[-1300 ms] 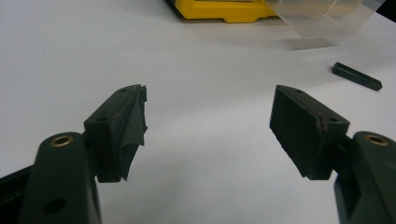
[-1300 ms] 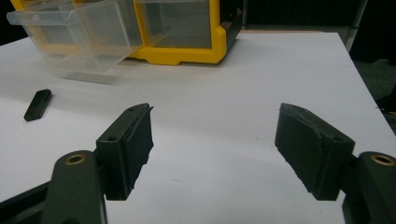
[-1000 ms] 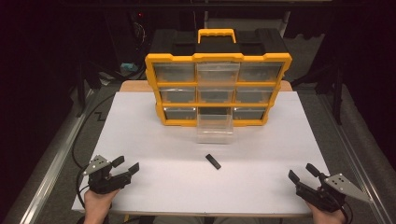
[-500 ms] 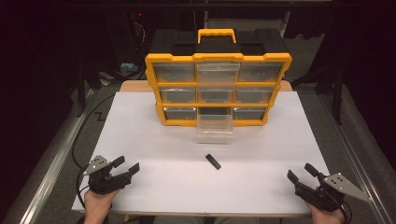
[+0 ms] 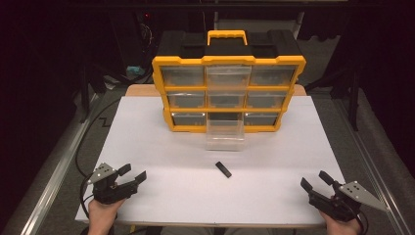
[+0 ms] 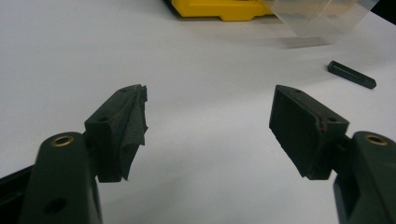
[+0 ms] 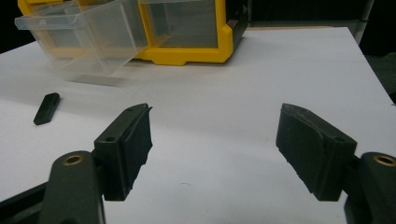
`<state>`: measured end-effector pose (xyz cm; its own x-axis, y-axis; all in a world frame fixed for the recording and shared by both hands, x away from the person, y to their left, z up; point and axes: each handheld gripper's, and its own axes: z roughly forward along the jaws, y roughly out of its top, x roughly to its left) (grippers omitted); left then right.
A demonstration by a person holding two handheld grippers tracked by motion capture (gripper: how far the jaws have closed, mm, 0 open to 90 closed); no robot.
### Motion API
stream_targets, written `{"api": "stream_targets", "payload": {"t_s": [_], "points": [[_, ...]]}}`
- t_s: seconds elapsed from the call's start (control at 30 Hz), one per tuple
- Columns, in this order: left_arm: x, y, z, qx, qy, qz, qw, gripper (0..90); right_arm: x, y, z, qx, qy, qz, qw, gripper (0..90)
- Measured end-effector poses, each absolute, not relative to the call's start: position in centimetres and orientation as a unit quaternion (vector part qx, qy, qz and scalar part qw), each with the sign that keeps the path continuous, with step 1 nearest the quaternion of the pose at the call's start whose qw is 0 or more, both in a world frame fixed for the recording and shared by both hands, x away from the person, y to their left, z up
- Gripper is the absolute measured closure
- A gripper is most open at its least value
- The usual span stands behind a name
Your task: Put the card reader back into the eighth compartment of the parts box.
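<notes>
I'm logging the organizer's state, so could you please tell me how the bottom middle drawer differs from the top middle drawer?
The bottom middle drawer is pulled far out onto the white table, tilted down; the top middle drawer sits almost fully in the yellow organizer. Both are clear plastic, in one column.

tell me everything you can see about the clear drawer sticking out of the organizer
The drawer is clear, colourless plastic, box-shaped with a lip along its front edge, and looks empty. It belongs to the bottom row's middle slot of the yellow organizer and is pulled far out, its front tilted down onto the white table, its rear seemingly still in the slot. A small black bar lies nearer the person, apart from it. Neither claw touches it.
</notes>
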<state>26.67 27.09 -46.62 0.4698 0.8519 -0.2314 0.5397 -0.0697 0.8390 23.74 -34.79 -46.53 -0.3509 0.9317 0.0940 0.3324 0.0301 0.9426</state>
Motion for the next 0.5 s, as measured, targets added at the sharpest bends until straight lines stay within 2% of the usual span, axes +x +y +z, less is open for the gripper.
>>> {"api": "stream_targets", "payload": {"t_s": [0.5], "points": [[26.7,27.0,-46.6,0.713,0.489,0.164,0.476,28.3,24.2,-33.8,-46.3,0.468,0.665,0.500,0.299,26.7]]}}
